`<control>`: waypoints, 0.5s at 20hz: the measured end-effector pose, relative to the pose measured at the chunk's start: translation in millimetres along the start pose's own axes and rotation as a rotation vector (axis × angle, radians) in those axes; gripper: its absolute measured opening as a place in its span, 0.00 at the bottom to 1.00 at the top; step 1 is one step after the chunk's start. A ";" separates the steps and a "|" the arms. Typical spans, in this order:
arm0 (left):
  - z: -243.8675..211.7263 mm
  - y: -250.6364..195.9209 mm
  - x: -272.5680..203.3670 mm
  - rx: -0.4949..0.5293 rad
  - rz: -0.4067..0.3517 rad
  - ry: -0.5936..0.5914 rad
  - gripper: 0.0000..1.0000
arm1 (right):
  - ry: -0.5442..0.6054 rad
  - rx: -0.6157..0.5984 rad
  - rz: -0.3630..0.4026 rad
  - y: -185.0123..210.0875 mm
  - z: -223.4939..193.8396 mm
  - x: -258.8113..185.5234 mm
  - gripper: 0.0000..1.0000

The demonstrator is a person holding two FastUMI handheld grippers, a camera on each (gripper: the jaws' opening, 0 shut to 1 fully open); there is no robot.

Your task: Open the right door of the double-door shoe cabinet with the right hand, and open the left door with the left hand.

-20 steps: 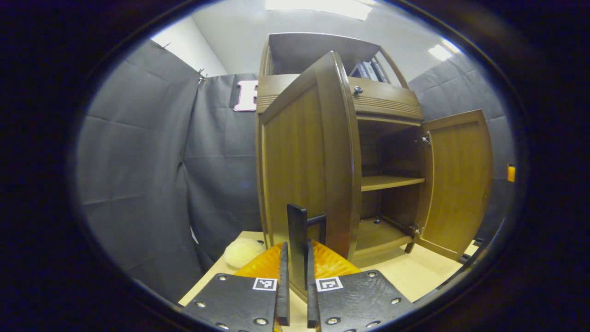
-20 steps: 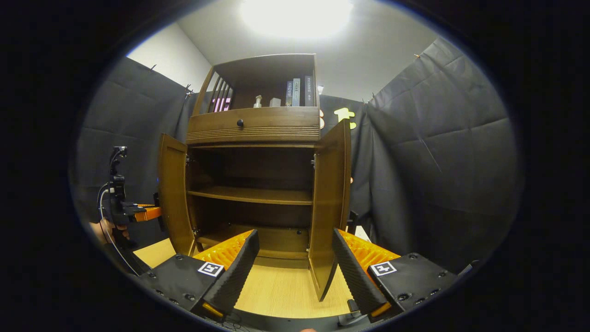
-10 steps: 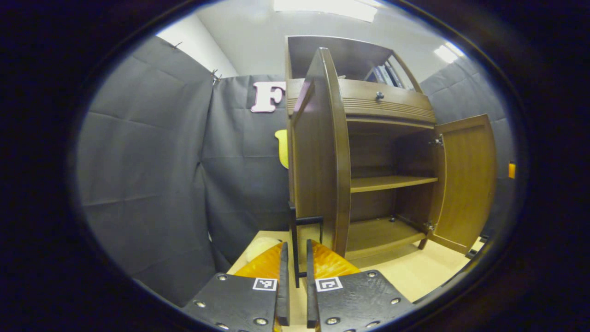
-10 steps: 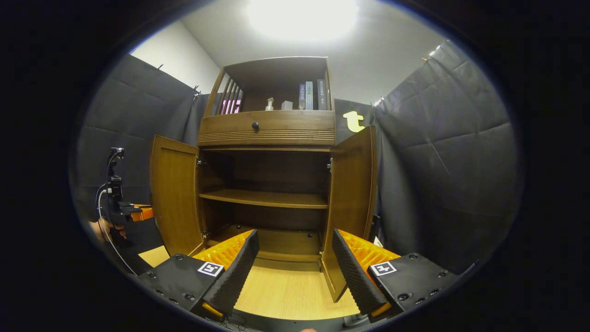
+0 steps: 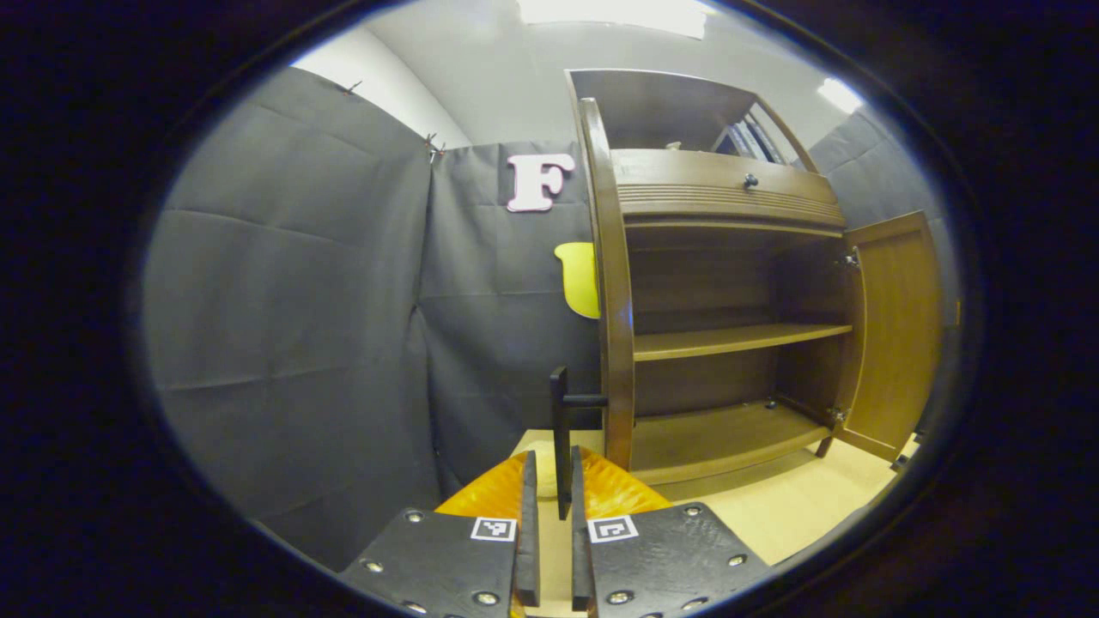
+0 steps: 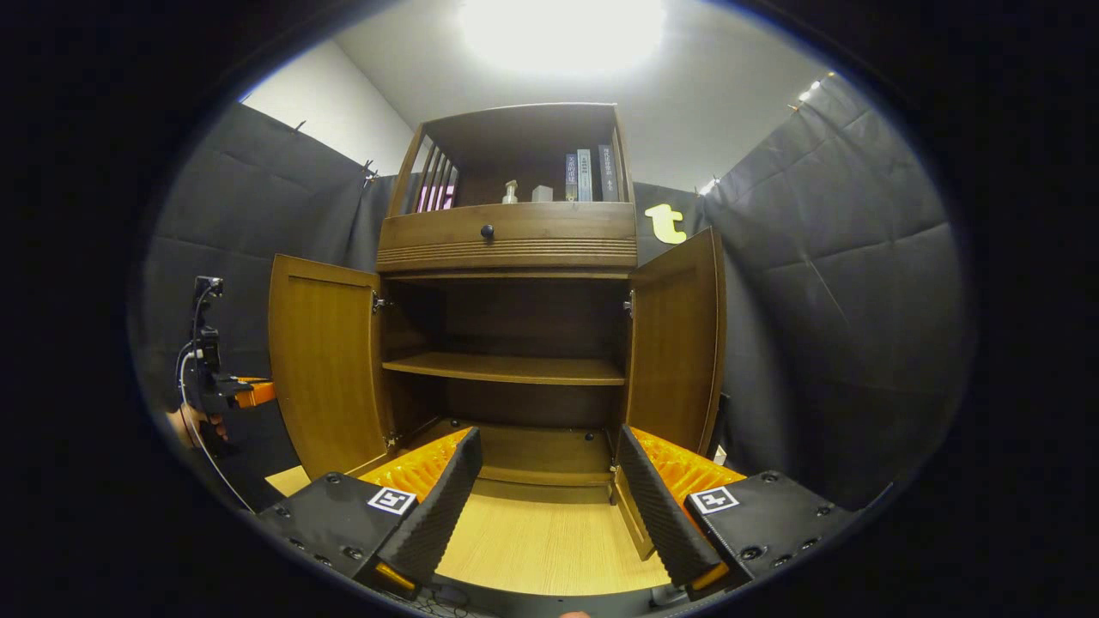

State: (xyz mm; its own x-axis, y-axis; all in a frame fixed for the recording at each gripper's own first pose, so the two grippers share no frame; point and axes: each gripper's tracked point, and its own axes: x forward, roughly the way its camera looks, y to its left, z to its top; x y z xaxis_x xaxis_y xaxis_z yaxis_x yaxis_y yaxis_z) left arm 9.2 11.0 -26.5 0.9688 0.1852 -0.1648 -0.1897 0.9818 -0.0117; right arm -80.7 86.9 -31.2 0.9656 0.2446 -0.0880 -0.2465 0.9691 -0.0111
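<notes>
The brown wooden shoe cabinet [image 6: 506, 245] stands on a light table with both doors swung out. In the left gripper view the left door [image 5: 606, 283] shows edge-on, and my left gripper [image 5: 549, 459] is shut on its black bar handle [image 5: 560, 412]. In the right gripper view the left door [image 6: 322, 360] and the right door [image 6: 674, 343] stand wide, baring the inner shelf [image 6: 506, 369]. My right gripper [image 6: 549, 481] is open in front of the cabinet's floor, touching neither door. The left gripper [image 6: 232, 390] and a hand [image 6: 193, 425] show beside the left door.
Black cloth walls close in on both sides and behind the cabinet. A drawer with a dark knob [image 6: 487, 231] sits above the doors, with books [image 6: 588, 176] on the top shelf. The light wood tabletop [image 6: 532, 541] runs in front of the cabinet.
The left door has swung further outward with my left gripper on its handle, from angled to edge-on. The right door has also swung wider. My right gripper stays open.
</notes>
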 end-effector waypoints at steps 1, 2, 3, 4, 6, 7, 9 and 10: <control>0.9 0.4 -0.9 0.005 0.002 -0.002 0.13 | -0.001 -0.009 -0.007 -2.6 0.2 -0.8 1.00; 2.5 3.7 -2.0 0.016 0.013 -0.006 0.14 | -0.002 -0.011 -0.014 -5.5 0.1 -2.0 1.00; 6.5 3.9 -4.3 0.022 0.024 -0.013 0.14 | 0.000 -0.007 -0.017 -7.9 0.8 -2.9 1.00; 10.1 3.0 -5.3 0.018 0.027 -0.021 0.16 | 0.000 0.000 -0.018 -10.0 2.2 -3.6 1.00; 10.8 5.4 -6.1 0.006 0.042 -0.030 0.14 | -0.003 0.001 -0.027 -17.7 6.2 -4.9 0.97; 10.6 5.2 -7.5 -0.002 0.047 -0.033 0.14 | -0.005 -0.001 -0.030 -22.4 7.8 -6.4 0.97; 12.2 5.9 -7.4 -0.019 0.053 -0.037 0.15 | -0.005 0.000 -0.040 -30.3 11.6 -8.8 0.97; 13.3 5.9 -7.3 -0.022 0.051 -0.042 0.16 | -0.005 0.003 -0.042 -34.6 12.8 -11.2 1.00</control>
State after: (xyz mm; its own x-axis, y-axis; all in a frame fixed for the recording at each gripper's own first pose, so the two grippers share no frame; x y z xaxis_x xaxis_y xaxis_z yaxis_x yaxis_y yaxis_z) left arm 3.1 16.0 -12.2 0.9635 0.2370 -0.1244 -0.2419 0.9699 -0.0263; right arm -81.9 51.0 -17.1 0.9755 0.2040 -0.0826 -0.2056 0.9786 -0.0112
